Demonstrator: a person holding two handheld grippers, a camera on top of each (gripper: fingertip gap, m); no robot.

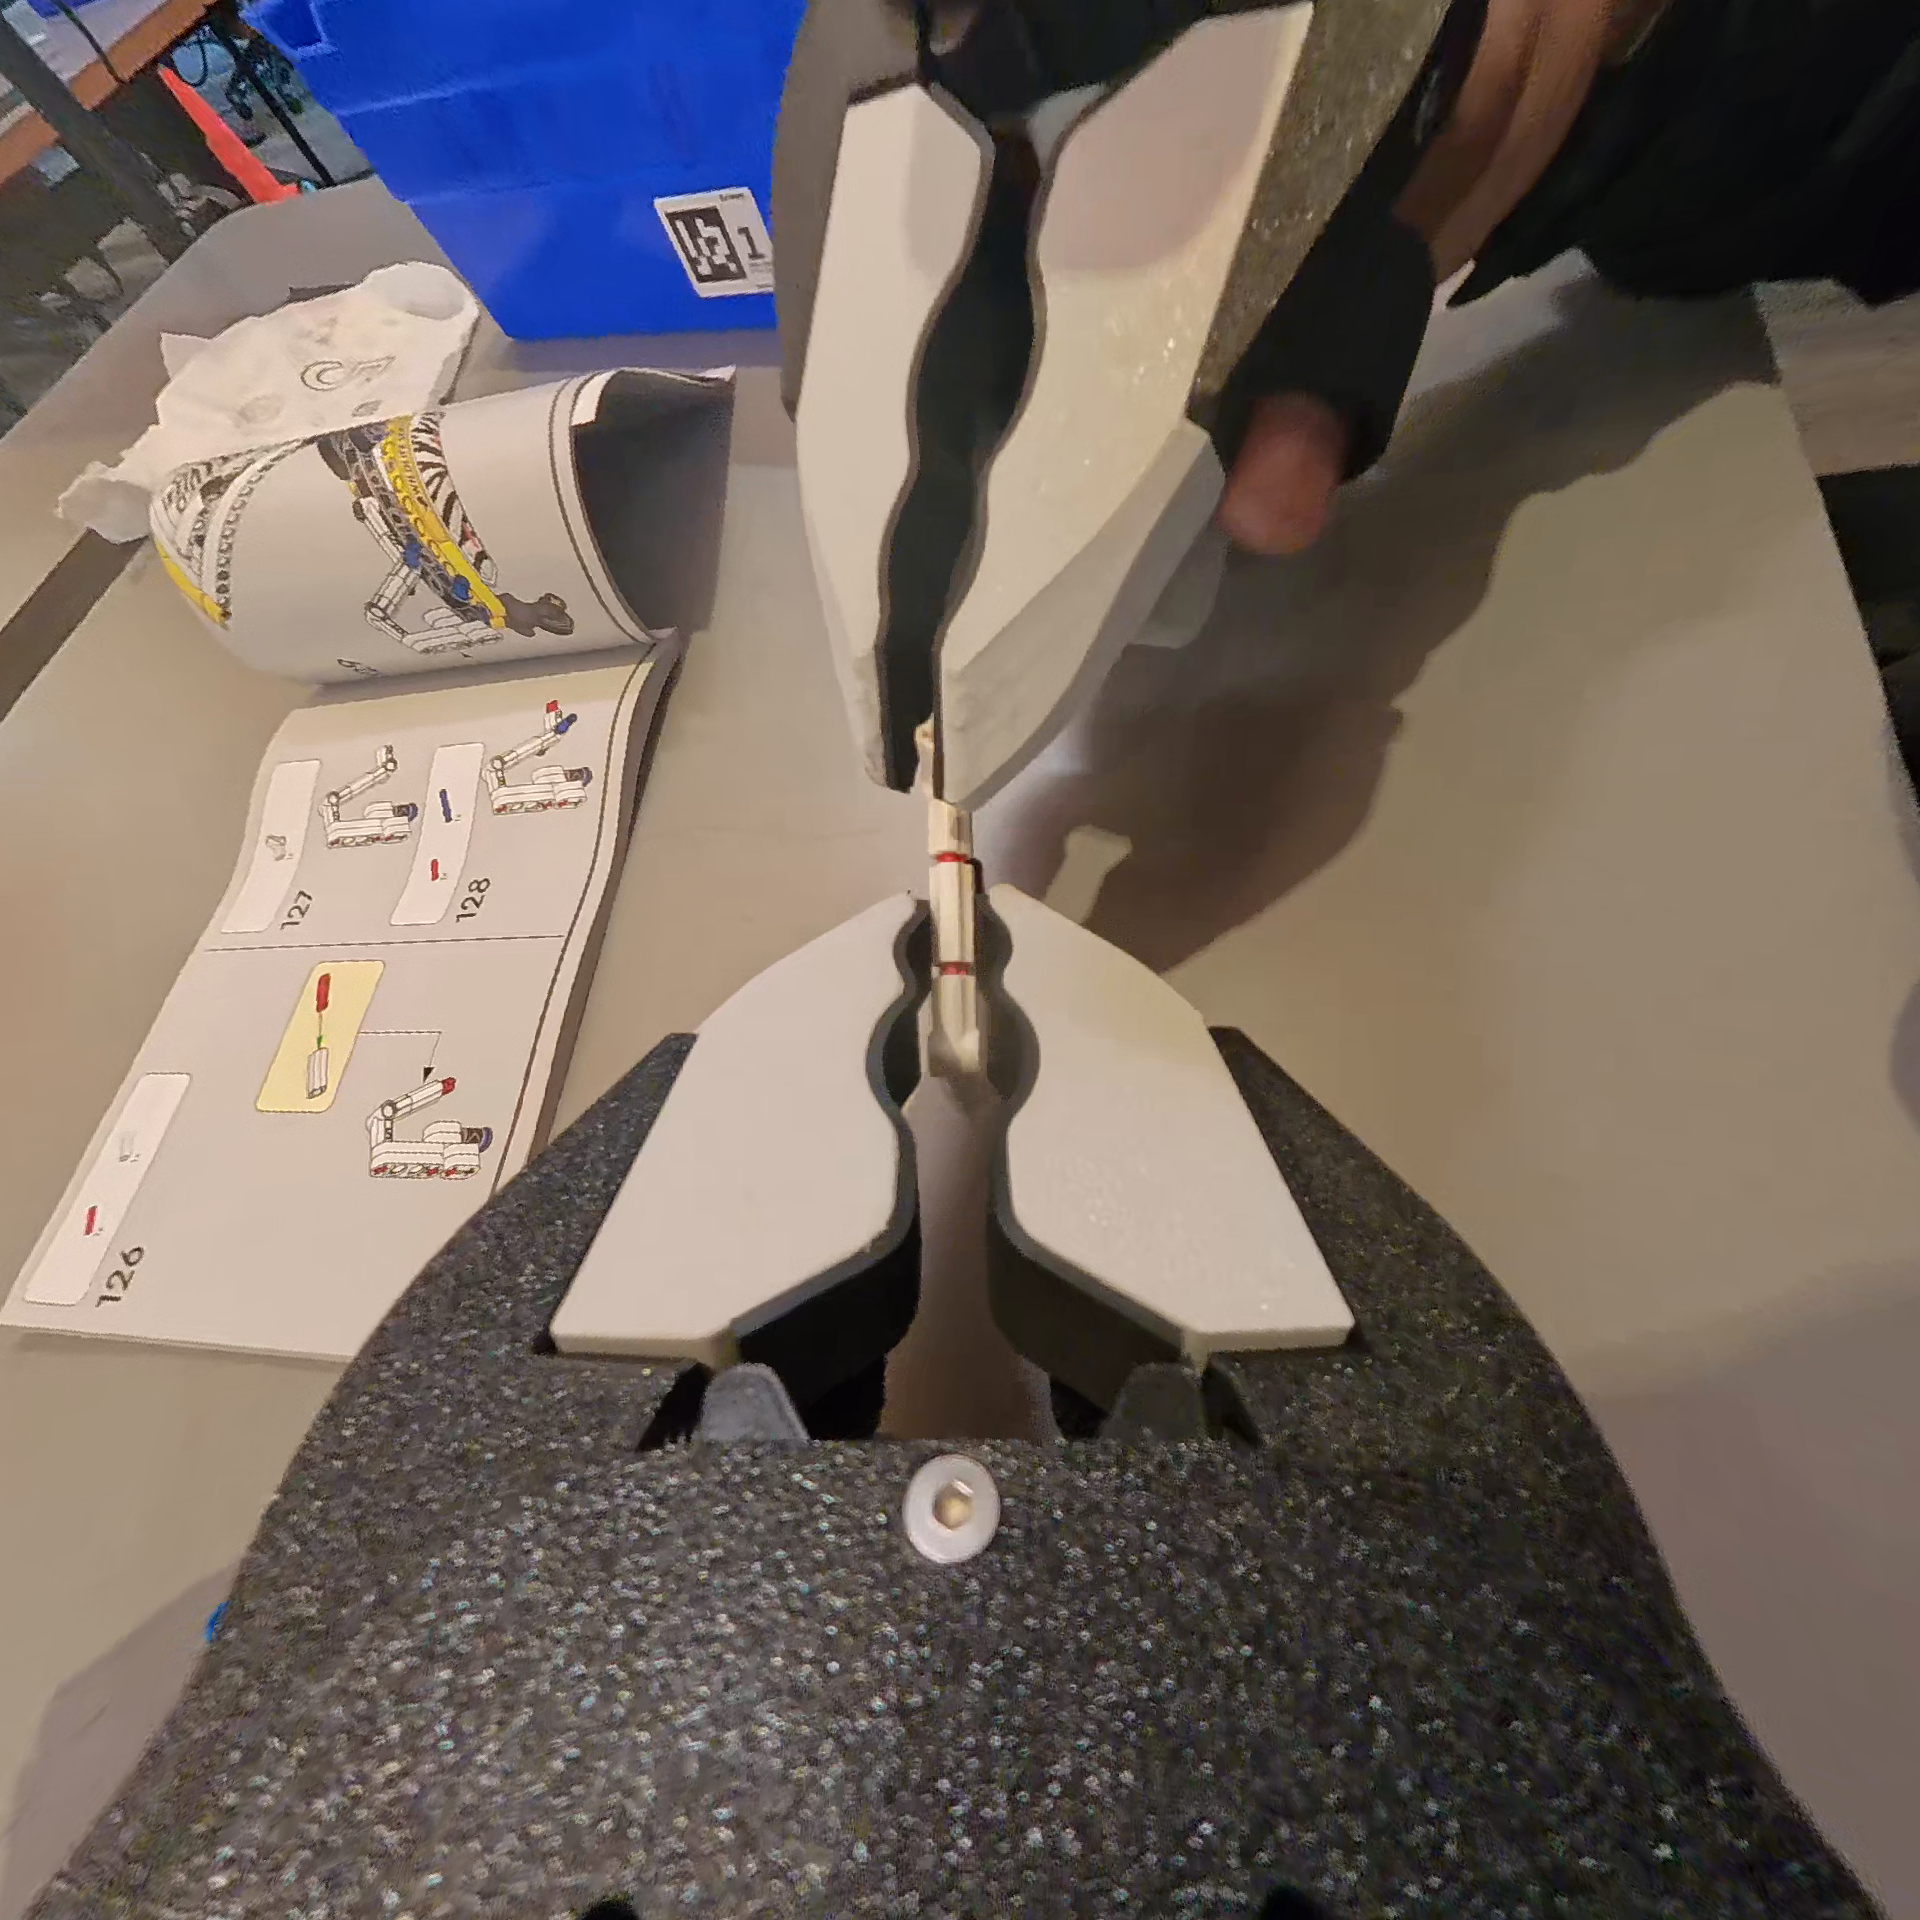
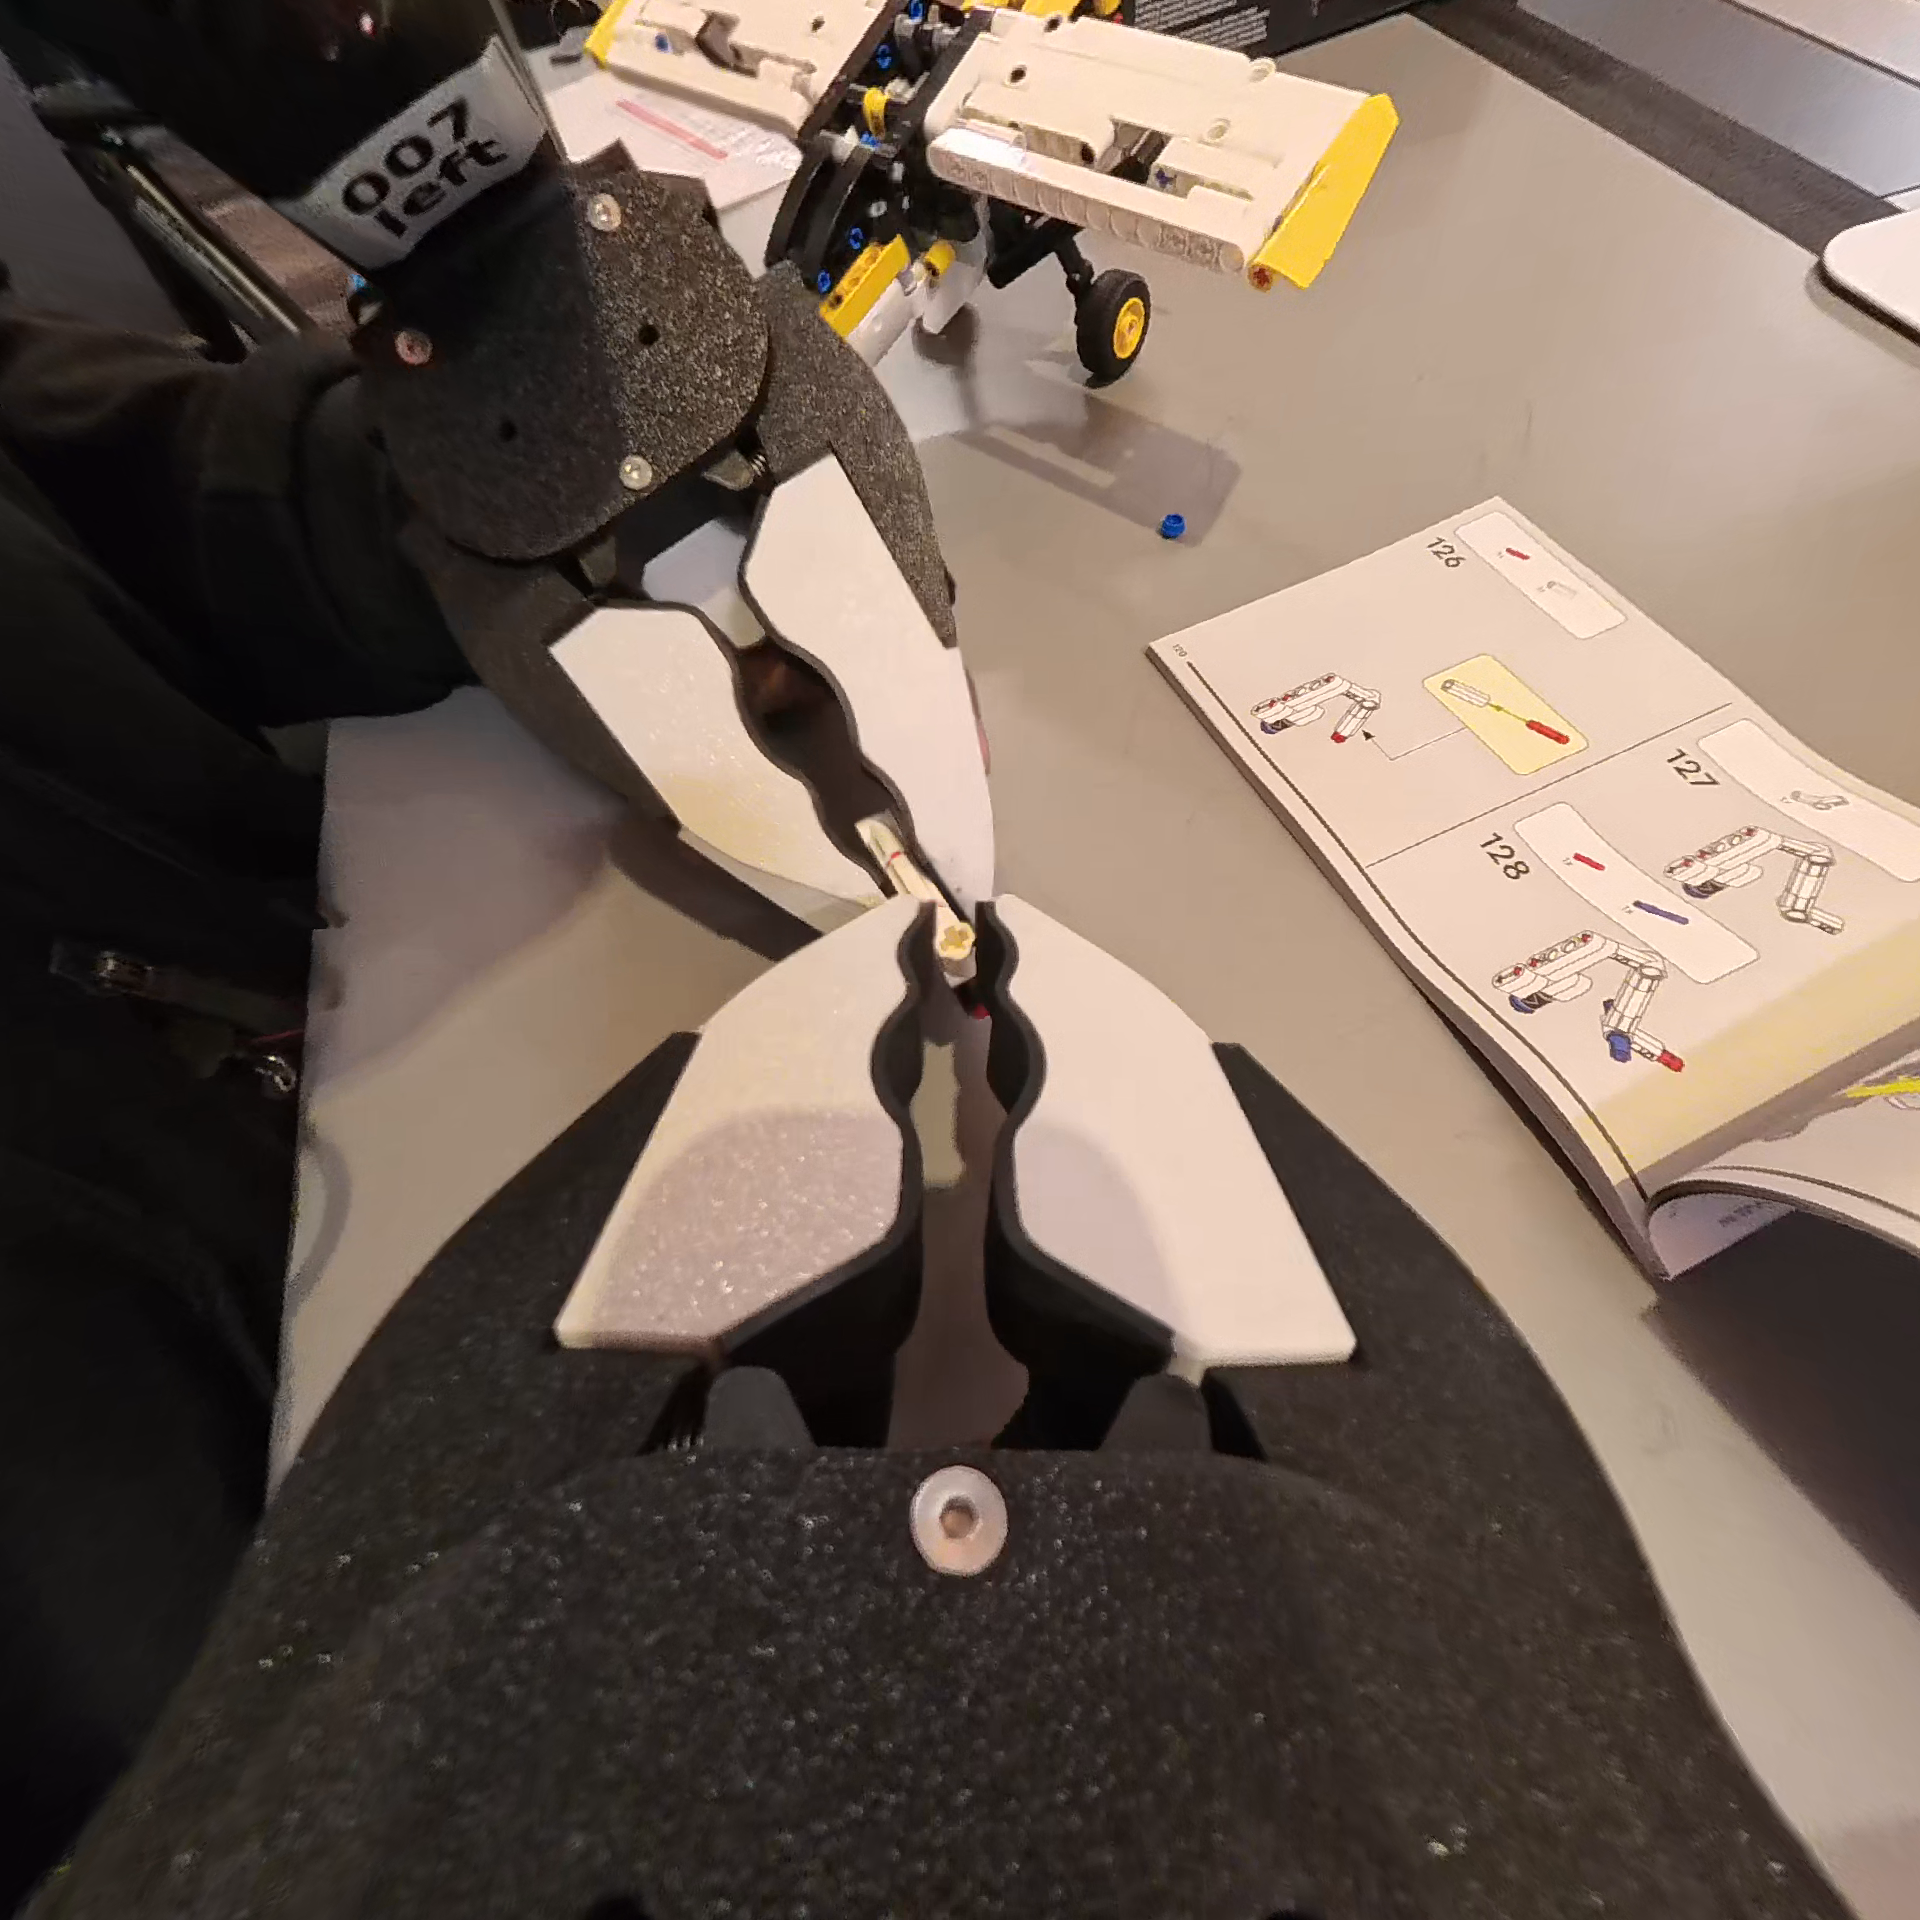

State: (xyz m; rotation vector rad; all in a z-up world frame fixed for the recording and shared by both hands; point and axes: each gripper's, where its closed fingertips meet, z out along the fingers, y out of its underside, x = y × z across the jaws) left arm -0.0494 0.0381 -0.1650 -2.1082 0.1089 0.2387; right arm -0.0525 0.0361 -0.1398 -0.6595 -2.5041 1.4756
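A slim white toy-brick rod assembly with red rings (image 1: 952,914) hangs in the air between my two grippers. In the left wrist view my left gripper (image 1: 951,906) is shut on its lower part, both pads against it. My right gripper (image 1: 928,774) comes down from above, shut on the rod's far end. In the right wrist view my right gripper (image 2: 956,920) grips the white end piece with a cross-shaped hole (image 2: 957,940). My left gripper (image 2: 925,883) reaches in from the upper left and holds the rest of the rod. A gloved hand (image 1: 1309,395) holds the right gripper.
An open instruction booklet (image 1: 312,1039) lies on the grey table (image 1: 1455,1039) to the left; it also shows in the right wrist view (image 2: 1558,831). A blue bin (image 1: 540,156) and crumpled white paper (image 1: 301,353) sit behind it. A white and yellow brick plane (image 2: 1039,135) and a small blue pin (image 2: 1172,526) are farther off. The grippers are tip to tip, or close to it. Left tips and right tips are each some 20 centimetres from the small blue pin (image 2: 1172,526).
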